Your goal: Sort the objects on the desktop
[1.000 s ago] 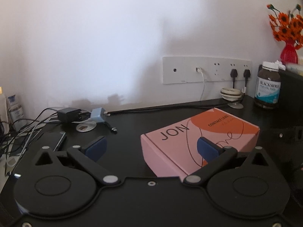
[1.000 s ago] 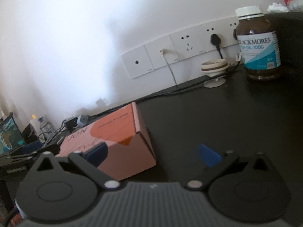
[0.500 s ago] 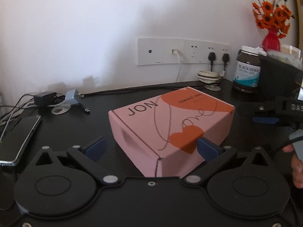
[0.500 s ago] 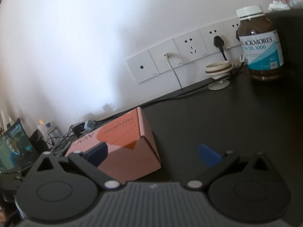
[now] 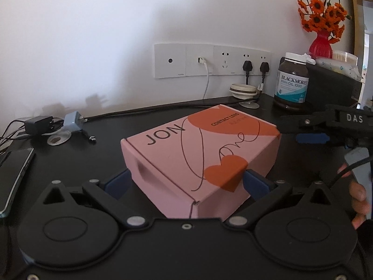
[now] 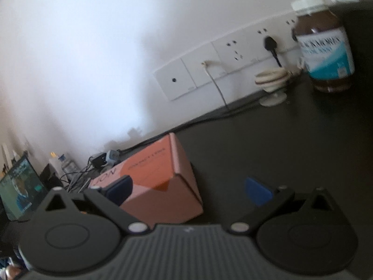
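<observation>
A phone [image 5: 14, 177] lay at the left edge of the black desk [image 5: 98, 154], with chargers [image 5: 53, 124] behind it. The left gripper [image 5: 186, 182] was spread wide, its blue pads on either side of the pink box's [image 5: 200, 154] near corner at mid-desk. The right gripper [image 6: 190, 187] hung open beside the box, holding nothing. A brown pill bottle [image 5: 292, 84] stood by the wall sockets [image 5: 212, 60].

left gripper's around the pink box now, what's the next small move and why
Probably close the left gripper on the pink box. Its blue fingers already sit on either side of the box's near corner, open, with the box resting on the black desk. The right gripper is open, off to the box's side, holding nothing.
</observation>
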Available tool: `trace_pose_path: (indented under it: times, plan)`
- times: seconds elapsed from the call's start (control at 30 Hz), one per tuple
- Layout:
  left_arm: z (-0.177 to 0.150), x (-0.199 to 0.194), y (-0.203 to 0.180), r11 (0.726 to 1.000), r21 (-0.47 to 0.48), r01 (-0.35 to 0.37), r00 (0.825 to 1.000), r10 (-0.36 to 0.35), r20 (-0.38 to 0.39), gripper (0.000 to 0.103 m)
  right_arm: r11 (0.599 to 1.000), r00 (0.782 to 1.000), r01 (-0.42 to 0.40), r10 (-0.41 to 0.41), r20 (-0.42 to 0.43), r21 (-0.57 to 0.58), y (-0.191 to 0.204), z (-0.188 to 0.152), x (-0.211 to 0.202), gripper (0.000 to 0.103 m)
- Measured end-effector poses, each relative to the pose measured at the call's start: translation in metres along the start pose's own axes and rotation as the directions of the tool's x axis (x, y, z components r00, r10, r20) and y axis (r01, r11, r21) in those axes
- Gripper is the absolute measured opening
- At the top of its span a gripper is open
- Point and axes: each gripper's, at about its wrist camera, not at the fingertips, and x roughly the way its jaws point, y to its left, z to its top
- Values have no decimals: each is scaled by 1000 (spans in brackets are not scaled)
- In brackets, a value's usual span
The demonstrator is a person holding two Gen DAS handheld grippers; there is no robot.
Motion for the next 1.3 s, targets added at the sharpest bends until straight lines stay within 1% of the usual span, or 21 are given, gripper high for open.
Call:
trace_pose_path:
  times: [0.07, 0.13, 0.27, 0.33, 0.37, 0.43, 0.5, 0.57, 0.67, 0.77, 0.97, 1.03, 1.1, 1.17, 1.23, 1.3]
  plan:
    - [1, 1, 1, 1000, 6, -5, 1000, 5, 3, 103, 999, 1000, 3, -3, -1, -35, 7, 1, 5, 102]
    - [2, 2, 5, 1000, -3, -10, 1000, 10, 3, 103, 999, 1000, 14, -15, -21, -53, 12, 3, 12, 102]
    - [6, -2, 15, 998, -66, 4, 1000, -4, -4, 103, 1000, 997, -7, 7, -70, -2, 9, 2, 25, 102]
    - [7, -6, 19, 996, -88, -8, 1000, 8, 6, 103, 999, 995, -18, 21, -95, 34, 6, 1, 31, 102]
    - [8, -8, 20, 995, -99, -20, 1000, 21, 12, 103, 998, 994, -30, 35, -101, 51, 4, 0, 33, 102]
    - [11, -13, 24, 990, -120, -70, 997, 74, 30, 103, 998, 993, -35, 41, -108, 56, 3, 1, 34, 102]
    - [12, -17, 29, 982, -155, -104, 992, 113, 48, 103, 997, 992, -43, 49, -113, 62, 2, 0, 34, 102]
    - [13, -16, 35, 975, -184, -128, 990, 136, 29, 103, 996, 991, -55, 63, -118, 70, 0, -1, 34, 102]
    - [12, -4, 41, 969, -220, -116, 993, 114, -22, 103, 995, 988, -75, 82, -129, 60, 3, -2, 35, 102]
    - [11, -2, 47, 961, -266, -80, 997, 75, -28, 103, 994, 985, -95, 100, -143, 46, 7, -3, 36, 102]
    - [8, 2, 49, 956, -291, -40, 999, 34, -26, 103, 992, 977, -126, 126, -173, 10, 15, -6, 35, 102]
    - [7, 3, 48, 956, -291, -40, 999, 35, -21, 103, 992, 976, -124, 118, -180, -20, 21, -7, 34, 102]
    - [7, 4, 46, 958, -282, -56, 998, 56, -8, 103, 992, 977, -117, 107, -182, -45, 26, -9, 33, 102]
    - [7, 5, 44, 959, -276, -62, 998, 65, 1, 103, 993, 981, -112, 105, -161, -33, 23, -7, 32, 102]
    - [8, 7, 43, 959, -279, -59, 998, 63, 3, 103, 997, 990, -77, 78, -115, 11, 16, -3, 28, 102]
    - [8, 8, 44, 956, -288, -53, 998, 56, 0, 103, 996, 992, -60, 67, -106, 69, 7, 0, 30, 102]
